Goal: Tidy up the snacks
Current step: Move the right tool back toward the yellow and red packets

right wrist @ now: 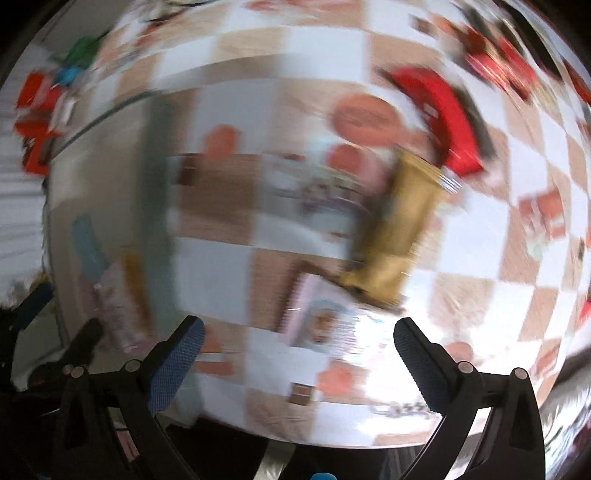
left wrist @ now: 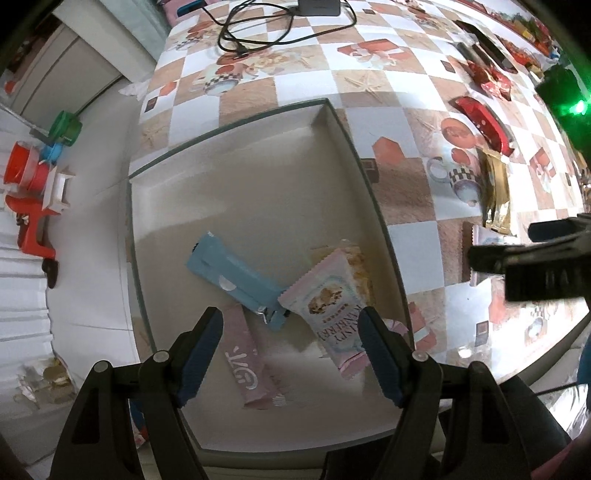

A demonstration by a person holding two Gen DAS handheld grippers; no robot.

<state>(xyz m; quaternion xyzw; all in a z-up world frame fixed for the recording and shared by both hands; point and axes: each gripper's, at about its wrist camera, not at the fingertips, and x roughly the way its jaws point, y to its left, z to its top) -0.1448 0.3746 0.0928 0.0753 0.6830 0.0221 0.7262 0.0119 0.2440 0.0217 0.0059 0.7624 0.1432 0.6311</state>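
Jaws of our right gripper [right wrist: 299, 332] stand wide and empty, with the gold packet [right wrist: 395, 229] just ahead, lengthwise, far from our left.

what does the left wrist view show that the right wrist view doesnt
Only the left wrist view: the black cable at the table's far end, and the right hand-held gripper coming in from the side.

Only the right wrist view: a pink-edged packet on the tablecloth, under the gold packet's near end.

Both: the white box, blue bar, gold packet and red packet.
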